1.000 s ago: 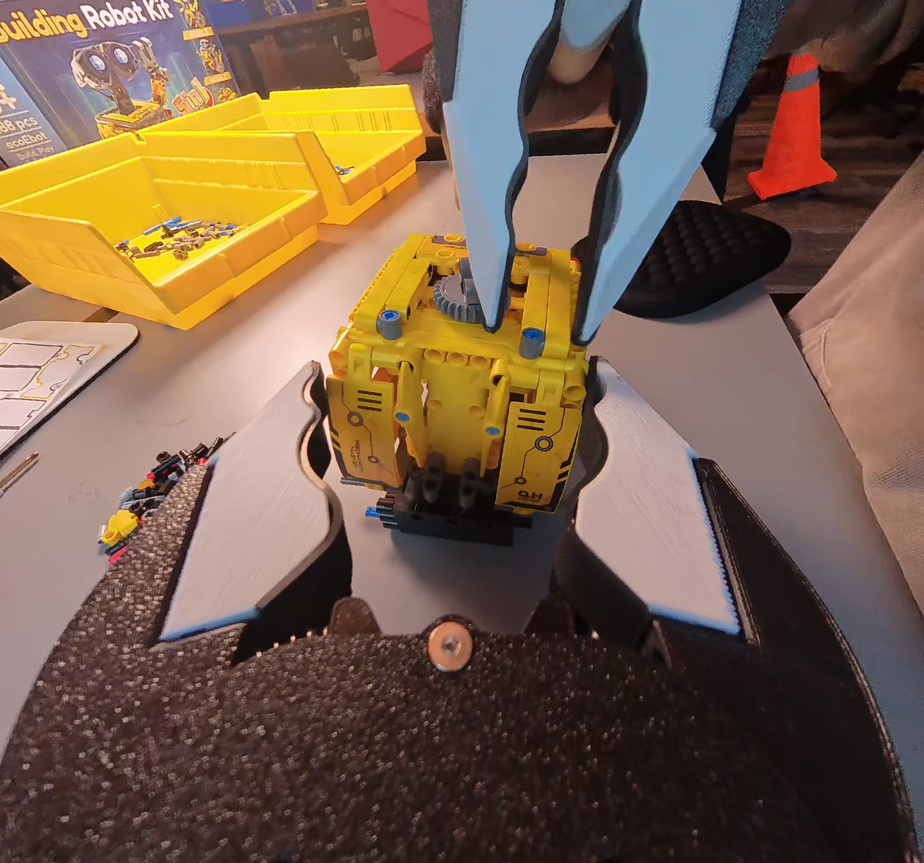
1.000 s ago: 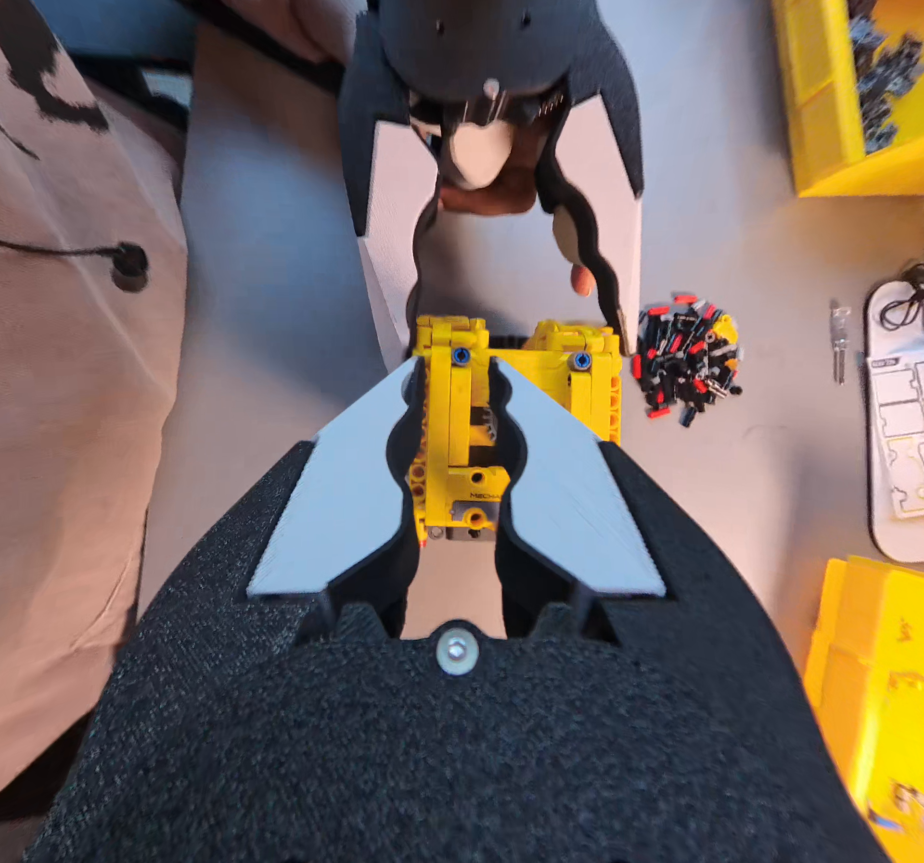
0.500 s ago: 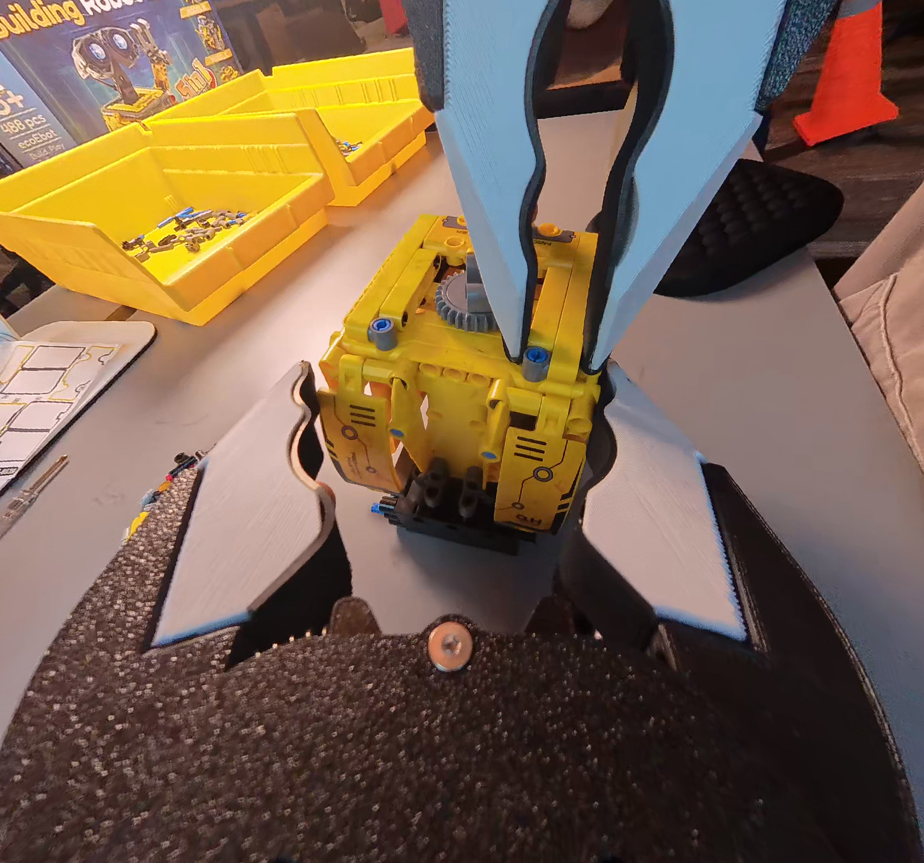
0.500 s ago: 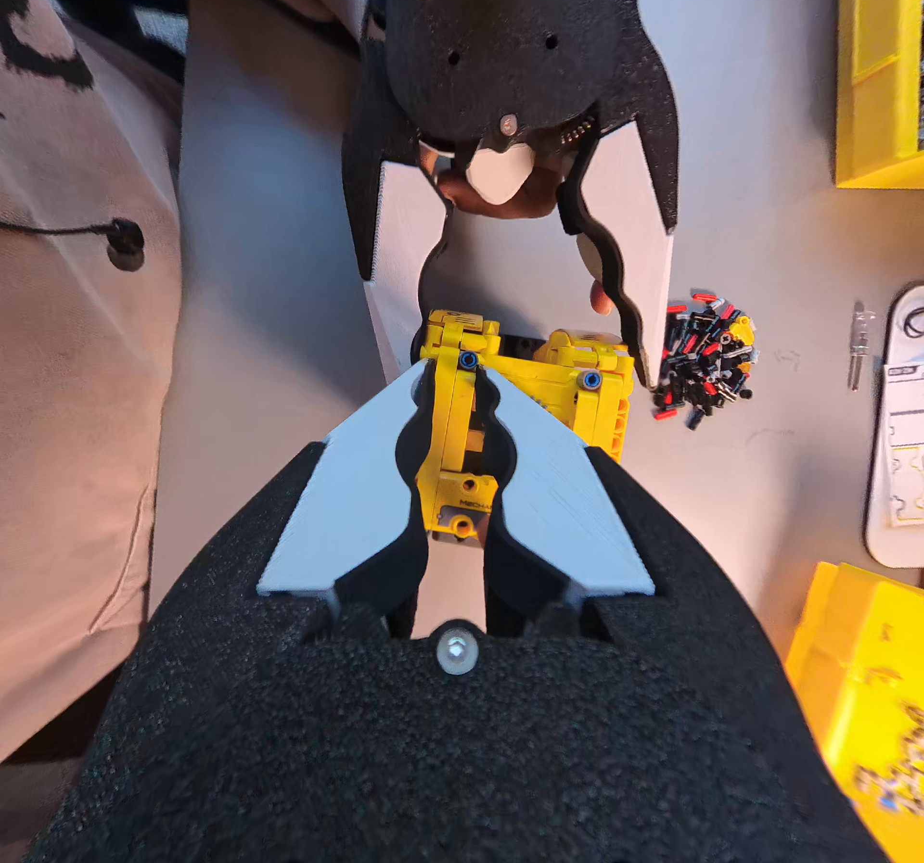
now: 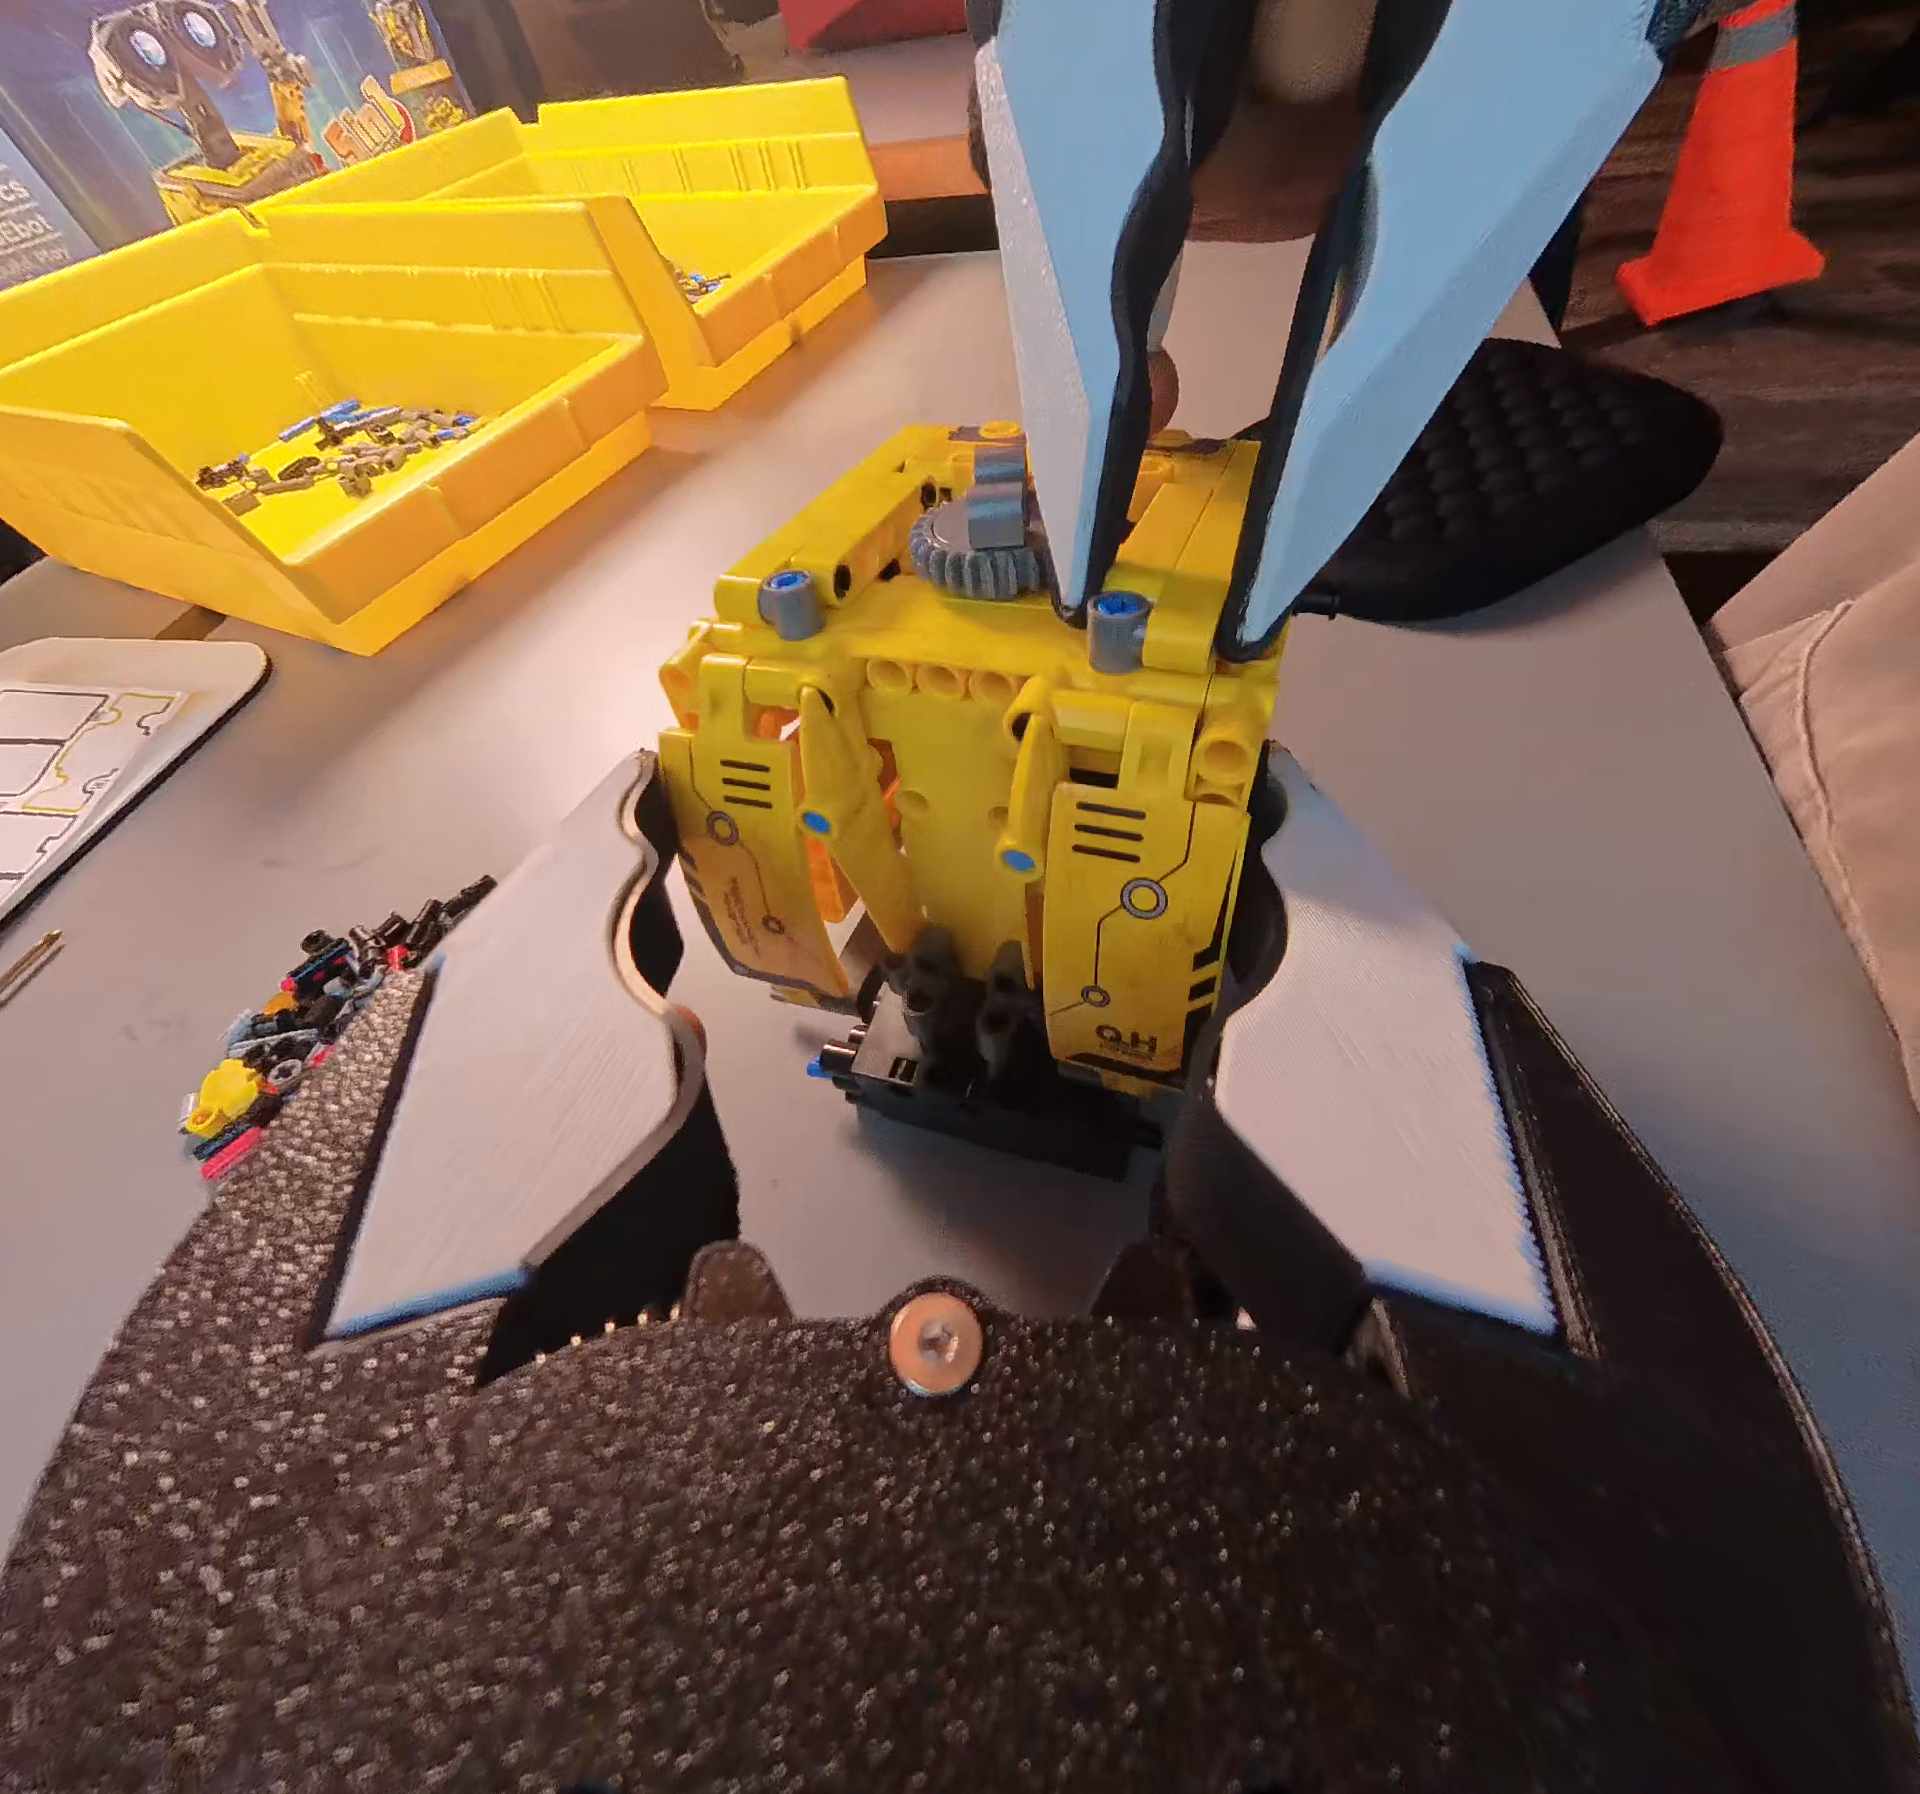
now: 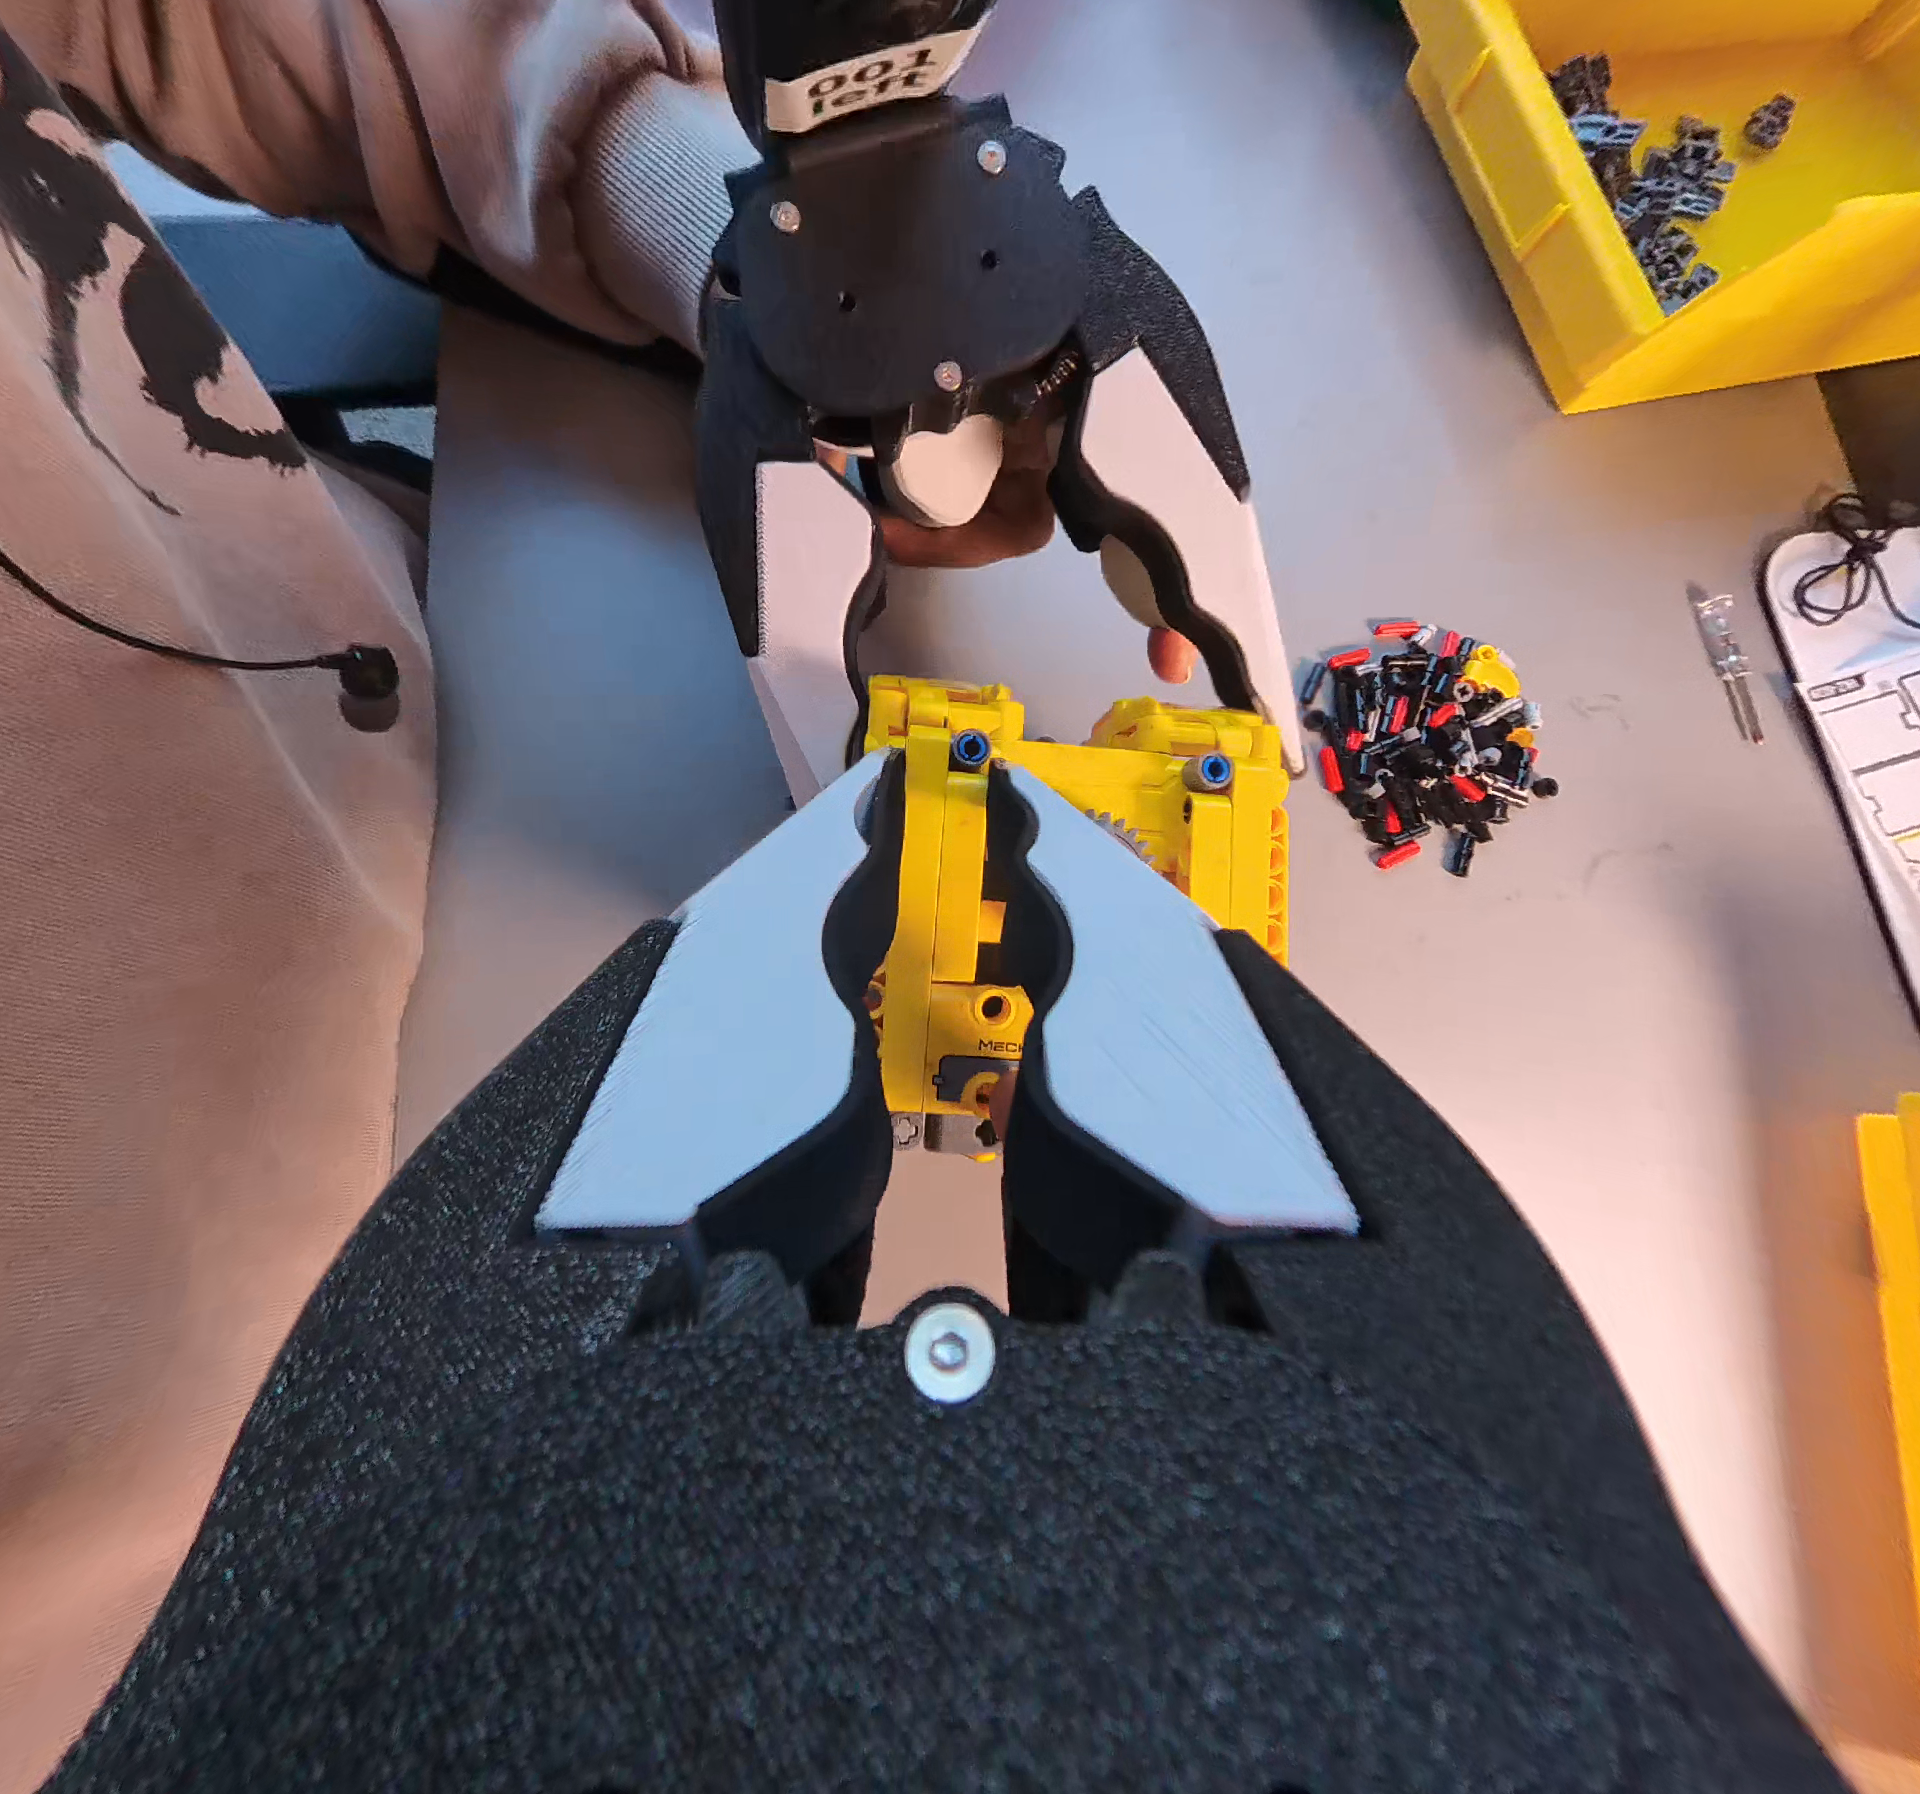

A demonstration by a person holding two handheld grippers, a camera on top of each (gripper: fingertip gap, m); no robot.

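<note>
- left gripper (image 5: 951, 851): its jaws are spread wide to either side of the yellow brick model (image 5: 966, 768). the right finger lies against the model's side panel. the left finger looks just beside the other panel, and contact there cannot be told.
- yellow brick model: it stands upright on the grey bench (image 5: 1455, 809), on a black base (image 5: 977, 1090), between the left gripper's fingers. a grey gear (image 5: 971, 565) sits on its top, and grey pins with blue centres stand at its two front top corners.
- right gripper (image 6: 940, 788): it comes down on the model from above, its jaws pinching a narrow yellow beam (image 6: 951, 871) along one top edge, fingertips at the blue-centred pin.
- heap of small parts (image 6: 1429, 742): black, red and grey pieces with one yellow one, loose on the bench just beside the model, on the left gripper's left.
- white sheet (image 5: 94, 757): printed with outlines, flat on the bench beyond the heap, with a thin metal tool (image 6: 1730, 669) between the two.
- yellow bins (image 5: 416, 373): set side by side farther back on the bench; the nearest holds a few small grey, black and blue pieces.
- black mesh pad (image 5: 1517, 477): behind the model at the bench's far edge.
- printed box (image 5: 208, 40): stands behind the bins.
- orange cone (image 5: 1725, 186): on the floor past the bench.
</note>
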